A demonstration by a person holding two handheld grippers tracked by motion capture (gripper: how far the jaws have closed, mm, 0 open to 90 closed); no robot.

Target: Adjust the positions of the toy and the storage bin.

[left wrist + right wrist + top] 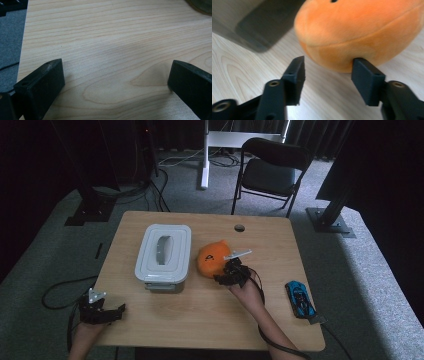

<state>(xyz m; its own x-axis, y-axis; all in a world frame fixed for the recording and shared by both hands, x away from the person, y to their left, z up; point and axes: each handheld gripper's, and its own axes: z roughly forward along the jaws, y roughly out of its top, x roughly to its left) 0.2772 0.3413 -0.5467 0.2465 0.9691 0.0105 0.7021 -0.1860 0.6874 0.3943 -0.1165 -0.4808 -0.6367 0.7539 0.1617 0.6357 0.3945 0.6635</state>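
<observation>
Right claw (pixel 327 68) at the near rim of the orange plush toy (pixel 362 32), jaws partly apart, one tip at the toy's underside, nothing clamped yet. Toy at centre of the surface (pixel 210 320), just at 3 o'clock from the grey lidded box (pixel 164 255). Left claw (pixel 113 82) wide apart over bare wood at 7 o'clock. Risk: shallow bite on soft, rounded fabric; likely to pinch fluff alone and slip off, or nudge the toy toward the box.

On the tabletop (pixel 210 315), the lidded box (pixel 163 256) is placed left of centre, the plush toy (pixel 212 259) just right of it, the toy car (pixel 300 299) at lower right.
</observation>
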